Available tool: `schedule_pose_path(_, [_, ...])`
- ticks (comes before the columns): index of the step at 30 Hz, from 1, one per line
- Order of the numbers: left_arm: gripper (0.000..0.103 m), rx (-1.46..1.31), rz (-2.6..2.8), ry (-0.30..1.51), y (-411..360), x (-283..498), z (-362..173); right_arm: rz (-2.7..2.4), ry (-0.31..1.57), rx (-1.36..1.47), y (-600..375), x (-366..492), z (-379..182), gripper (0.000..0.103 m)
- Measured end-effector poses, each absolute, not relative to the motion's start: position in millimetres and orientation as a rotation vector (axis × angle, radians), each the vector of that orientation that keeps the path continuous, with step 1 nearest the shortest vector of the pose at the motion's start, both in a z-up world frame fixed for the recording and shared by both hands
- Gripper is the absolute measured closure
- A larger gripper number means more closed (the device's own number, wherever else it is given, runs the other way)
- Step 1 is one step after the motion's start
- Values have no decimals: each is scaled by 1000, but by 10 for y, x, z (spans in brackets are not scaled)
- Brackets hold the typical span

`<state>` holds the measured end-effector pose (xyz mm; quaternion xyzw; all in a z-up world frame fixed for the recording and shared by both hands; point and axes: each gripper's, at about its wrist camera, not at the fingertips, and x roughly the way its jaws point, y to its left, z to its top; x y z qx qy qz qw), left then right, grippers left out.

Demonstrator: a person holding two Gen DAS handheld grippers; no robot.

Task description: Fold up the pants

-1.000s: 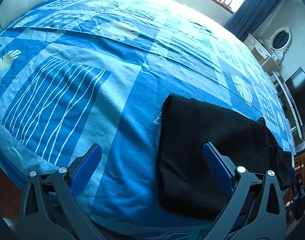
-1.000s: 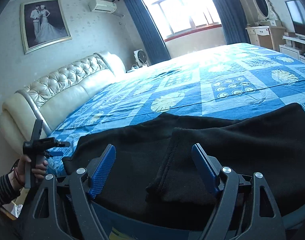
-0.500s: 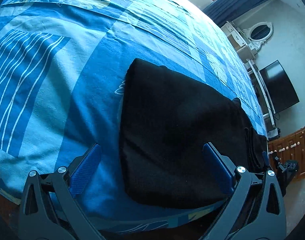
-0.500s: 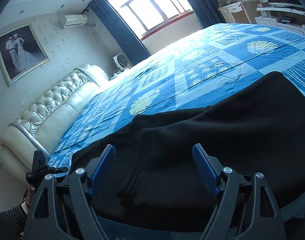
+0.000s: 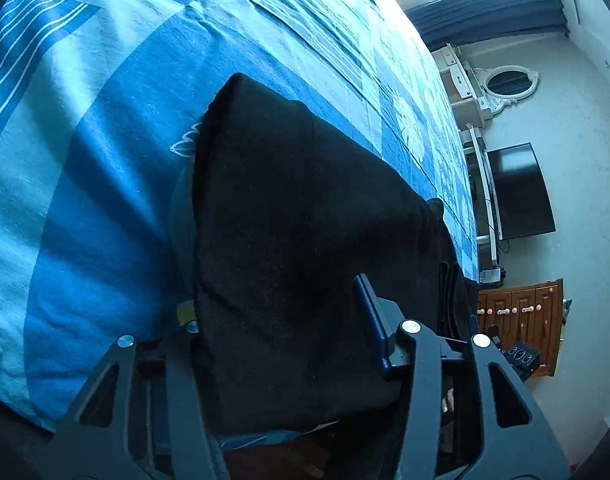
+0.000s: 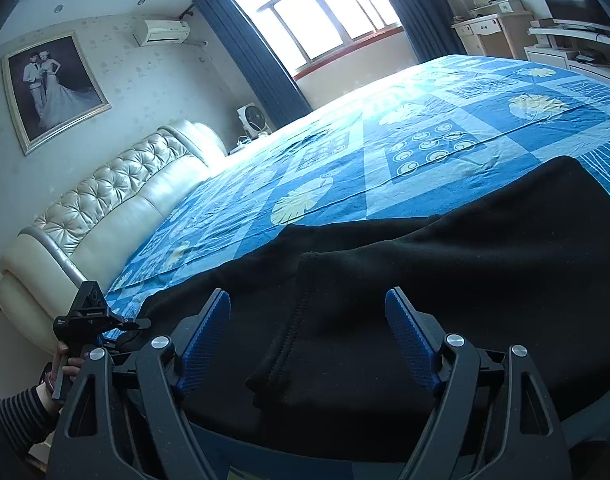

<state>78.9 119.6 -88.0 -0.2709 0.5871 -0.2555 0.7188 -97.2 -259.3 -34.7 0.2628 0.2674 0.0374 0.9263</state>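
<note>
Black pants (image 5: 289,208) lie folded lengthwise along the near edge of a blue patterned bed (image 5: 105,92). My left gripper (image 5: 281,320) straddles one end of them; black fabric fills the space between the jaws and hides the left pad, while the blue right pad (image 5: 371,318) presses against the cloth. In the right wrist view the pants (image 6: 445,264) show a folded-over layer with a seam (image 6: 301,320). My right gripper (image 6: 307,336) is open, its blue pads on either side of that seam just above the cloth. The left gripper also shows far left in the right wrist view (image 6: 89,316).
A cream tufted headboard (image 6: 105,200) bounds the bed at the left. A window with blue curtains (image 6: 325,16) is beyond. A dresser with oval mirror (image 5: 501,84), a wall television (image 5: 517,192) and a wooden cabinet (image 5: 521,312) stand past the bed's foot.
My left gripper has moved forward onto the end of the pants and narrowed around the cloth. My right gripper has shifted slightly over the folded layer and stays open.
</note>
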Motion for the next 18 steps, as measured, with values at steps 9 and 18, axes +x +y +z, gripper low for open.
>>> schedule_pose_path(9, [89, -650, -547, 1274, 1033, 728, -369, 29, 517, 557, -2683, -1034, -318, 24])
schedule_pose_path(18, [89, -404, -666, 1167, -27, 646, 667, -34, 496, 567, -2793, -1100, -249, 24])
